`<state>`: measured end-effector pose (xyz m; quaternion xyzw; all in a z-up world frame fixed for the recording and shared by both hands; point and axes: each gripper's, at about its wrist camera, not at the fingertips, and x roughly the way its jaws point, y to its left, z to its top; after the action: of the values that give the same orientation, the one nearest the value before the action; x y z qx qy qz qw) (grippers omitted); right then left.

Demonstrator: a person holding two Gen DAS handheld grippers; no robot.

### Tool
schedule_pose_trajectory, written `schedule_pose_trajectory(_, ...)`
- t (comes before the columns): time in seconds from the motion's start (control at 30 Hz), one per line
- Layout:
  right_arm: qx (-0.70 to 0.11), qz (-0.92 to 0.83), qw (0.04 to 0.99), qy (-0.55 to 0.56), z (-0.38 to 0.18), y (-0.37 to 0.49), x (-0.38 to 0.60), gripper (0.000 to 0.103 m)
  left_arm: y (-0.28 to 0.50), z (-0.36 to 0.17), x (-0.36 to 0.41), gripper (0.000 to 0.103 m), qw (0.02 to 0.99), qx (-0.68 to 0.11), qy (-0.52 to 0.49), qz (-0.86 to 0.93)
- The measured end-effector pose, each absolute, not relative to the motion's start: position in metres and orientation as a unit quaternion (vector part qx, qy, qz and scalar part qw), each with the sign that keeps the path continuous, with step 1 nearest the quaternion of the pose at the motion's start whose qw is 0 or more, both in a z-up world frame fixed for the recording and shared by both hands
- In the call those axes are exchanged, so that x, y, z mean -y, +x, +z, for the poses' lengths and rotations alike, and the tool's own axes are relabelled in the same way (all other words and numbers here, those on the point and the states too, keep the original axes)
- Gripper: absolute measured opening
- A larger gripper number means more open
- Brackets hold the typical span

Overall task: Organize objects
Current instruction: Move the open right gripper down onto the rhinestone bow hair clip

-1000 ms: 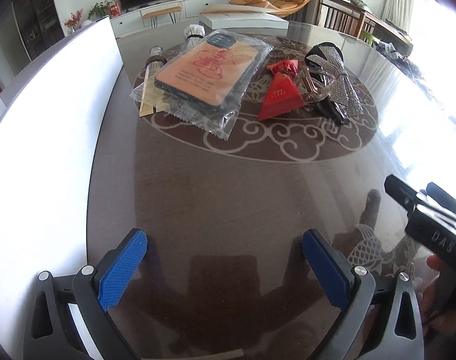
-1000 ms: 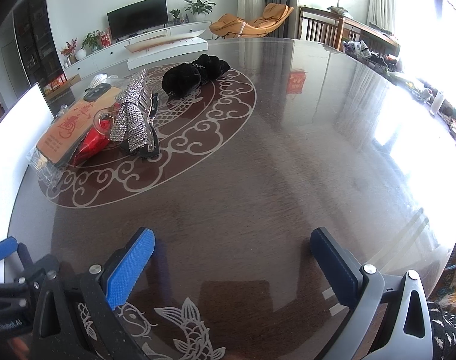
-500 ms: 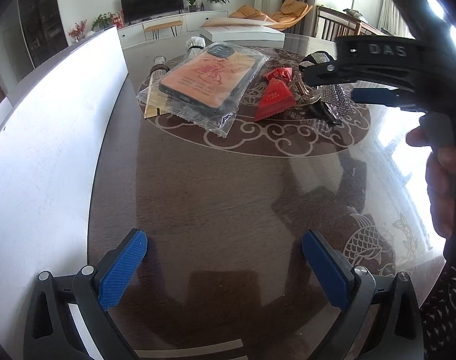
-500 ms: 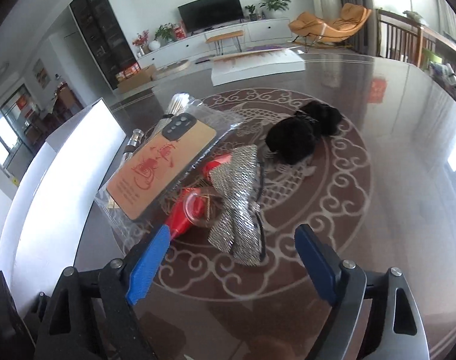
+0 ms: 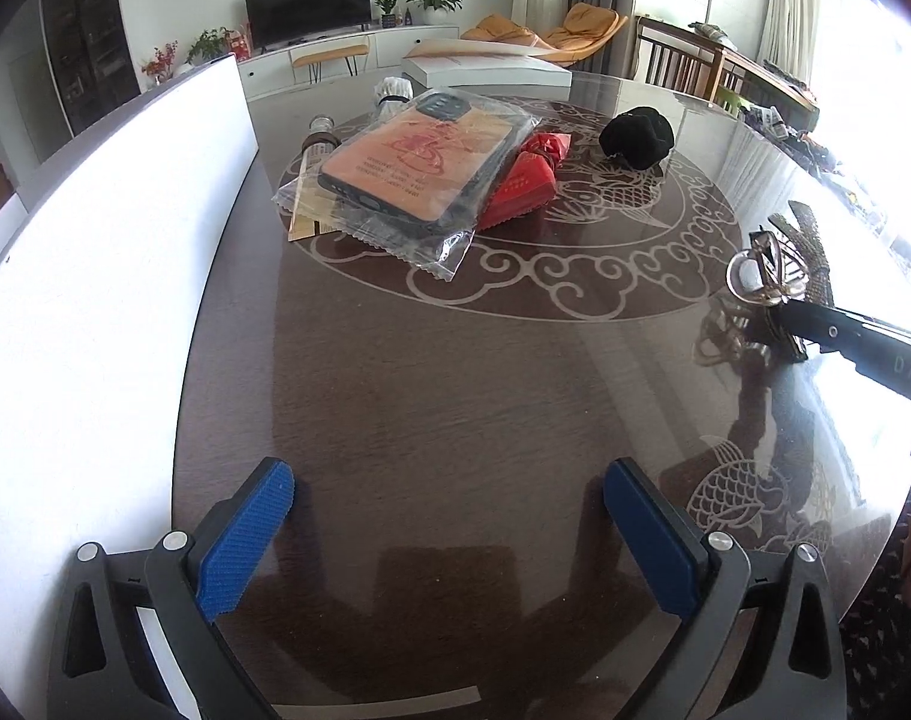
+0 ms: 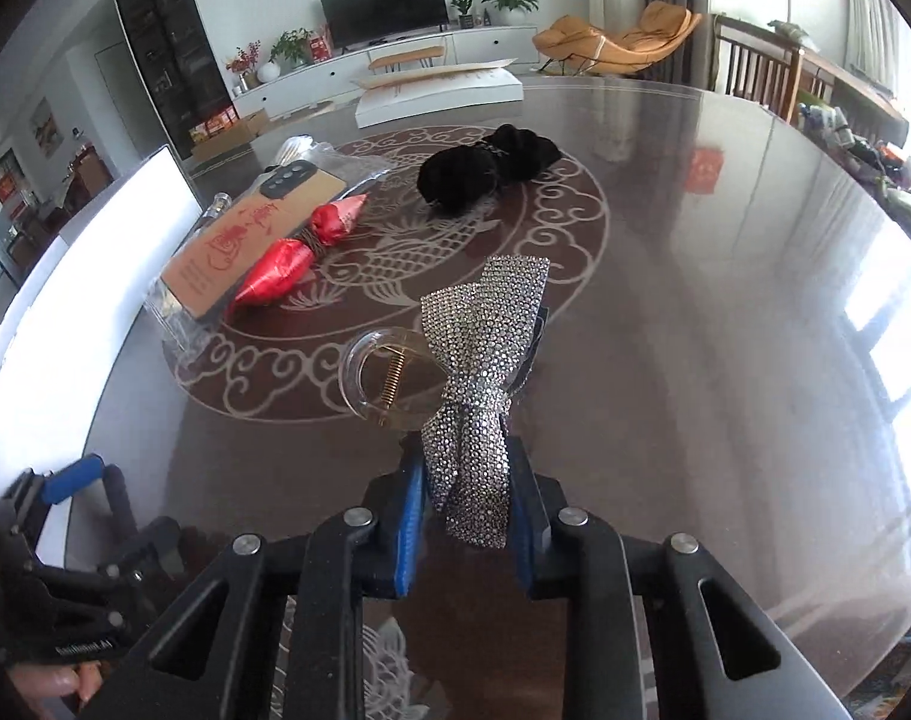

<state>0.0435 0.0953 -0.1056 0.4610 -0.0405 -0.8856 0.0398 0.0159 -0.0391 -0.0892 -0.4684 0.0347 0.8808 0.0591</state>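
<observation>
One rhinestone bow clip [image 6: 485,384] sits clamped in the right tongs [image 6: 464,516]; left tongs [image 5: 449,534] gape apart.

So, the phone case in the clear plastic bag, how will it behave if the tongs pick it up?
The phone case looks flat and stiff, so it should hold its shape. Its clear bag looks glossy and loose at the edges, so the tongs may slip or catch only film. It lies partly on the red pouch, which may shift.

Silver-sparkled bow clip [image 6: 478,402], red foil pouch [image 6: 275,269], black fuzzy item [image 6: 467,177], perhaps velvet, dark swirl-patterned table [image 6: 665,312].
</observation>
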Motion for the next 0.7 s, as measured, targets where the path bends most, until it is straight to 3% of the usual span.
schedule_pose_trajectory(0.03, 0.038, -0.889, 0.029, 0.455, -0.106, 0.048, -0.098, 0.028, 0.016, -0.089, 0.039, 0.103, 0.058, -0.034, -0.469, 0.881)
schedule_pose_trajectory(0.1, 0.035, -0.892, 0.010, 0.450, -0.106, 0.050, -0.101, 0.049, 0.016, -0.089, 0.038, 0.103, 0.056, -0.033, -0.469, 0.881)
schedule_pose_trajectory(0.13, 0.033, -0.894, -0.001, 0.446, -0.105, 0.050, -0.102, 0.072, 0.015, -0.089, 0.038, 0.103, 0.057, -0.033, -0.469, 0.881)
schedule_pose_trajectory(0.17, 0.029, -0.898, -0.013, 0.439, -0.104, 0.050, -0.103, 0.087, 0.015, -0.089, 0.038, 0.103, 0.057, -0.034, -0.470, 0.880)
schedule_pose_trajectory(0.7, 0.064, -0.885, -0.033, 0.461, -0.121, 0.044, -0.114, 0.091, 0.013, -0.089, 0.039, 0.103, 0.058, -0.034, -0.470, 0.880)
